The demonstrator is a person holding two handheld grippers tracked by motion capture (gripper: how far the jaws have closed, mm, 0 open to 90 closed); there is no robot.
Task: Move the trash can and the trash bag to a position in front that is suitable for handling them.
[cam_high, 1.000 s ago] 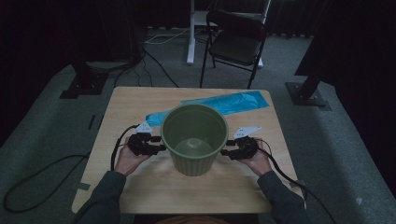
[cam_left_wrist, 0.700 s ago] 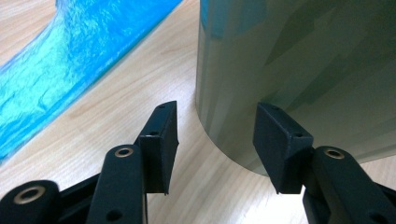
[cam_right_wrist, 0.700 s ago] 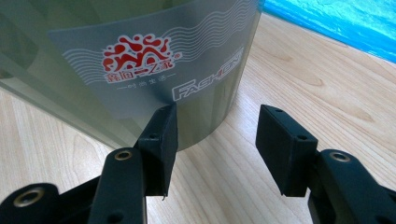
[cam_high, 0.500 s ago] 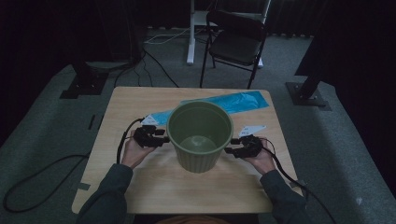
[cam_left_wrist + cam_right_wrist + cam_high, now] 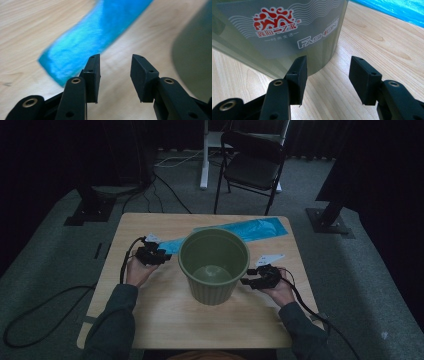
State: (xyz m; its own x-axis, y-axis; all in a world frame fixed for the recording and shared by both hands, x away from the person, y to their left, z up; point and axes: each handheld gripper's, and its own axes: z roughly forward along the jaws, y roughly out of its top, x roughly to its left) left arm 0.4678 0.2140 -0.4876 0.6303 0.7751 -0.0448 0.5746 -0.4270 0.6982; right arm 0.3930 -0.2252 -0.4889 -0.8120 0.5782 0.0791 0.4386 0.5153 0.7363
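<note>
A green plastic bucket (image 5: 212,292) stands upright in the middle of the wooden table (image 5: 150,320), its printed wall (image 5: 282,30) close in the right gripper view. Behind it lies a flat blue plastic bag (image 5: 250,229). My left gripper (image 5: 167,256) is left of the bucket, by the bag's left end (image 5: 95,40). Its jaws (image 5: 115,75) have just been closing and stand open over bare wood, with the bucket's wall (image 5: 195,55) to the right. My right gripper (image 5: 246,282) sits right of the bucket, open (image 5: 328,75), holding nothing.
A black folding chair (image 5: 255,165) and a white desk leg (image 5: 204,155) stand beyond the table. Black stand bases (image 5: 87,212) (image 5: 330,222) sit on the grey carpet at both sides. Cables (image 5: 45,310) trail over the floor on the left.
My left hand has moved away from the bucket's side toward the far edge, up to the bag's left end. The right hand and the bucket have stayed in place.
</note>
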